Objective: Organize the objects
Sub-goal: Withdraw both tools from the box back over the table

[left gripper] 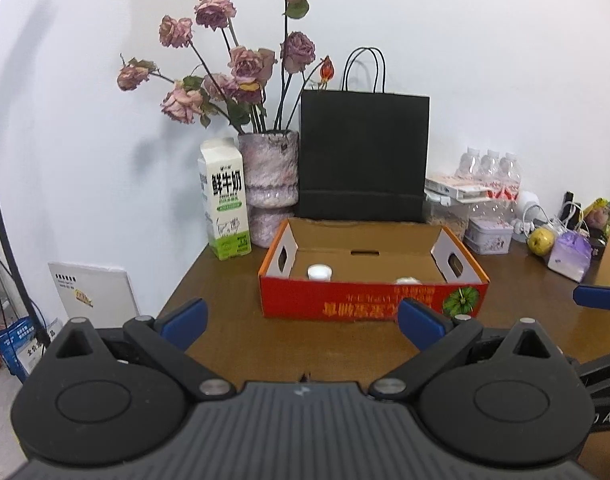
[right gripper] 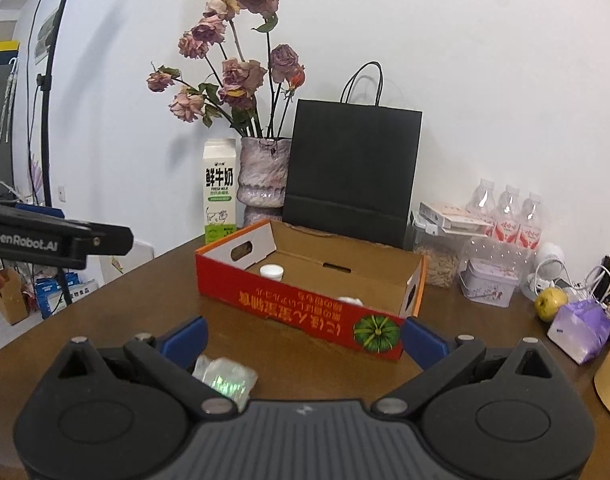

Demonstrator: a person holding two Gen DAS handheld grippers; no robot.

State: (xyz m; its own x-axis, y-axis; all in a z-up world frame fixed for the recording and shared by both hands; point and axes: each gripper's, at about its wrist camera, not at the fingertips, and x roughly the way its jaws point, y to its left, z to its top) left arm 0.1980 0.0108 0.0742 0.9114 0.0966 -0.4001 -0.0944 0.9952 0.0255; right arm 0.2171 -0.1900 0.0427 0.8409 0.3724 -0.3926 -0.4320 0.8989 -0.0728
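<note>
Gaping wide, both claws (left gripper: 301, 322) (right gripper: 303, 340) empty-fingered.

left gripper (left gripper: 302, 322), right gripper (right gripper: 303, 340): jaws wide, empty.

Red box (left gripper: 369, 298), black bag (left gripper: 364, 156)

A black paper bag (left gripper: 364, 156) stands beside a vase (left gripper: 269, 184) of dried roses.
</note>
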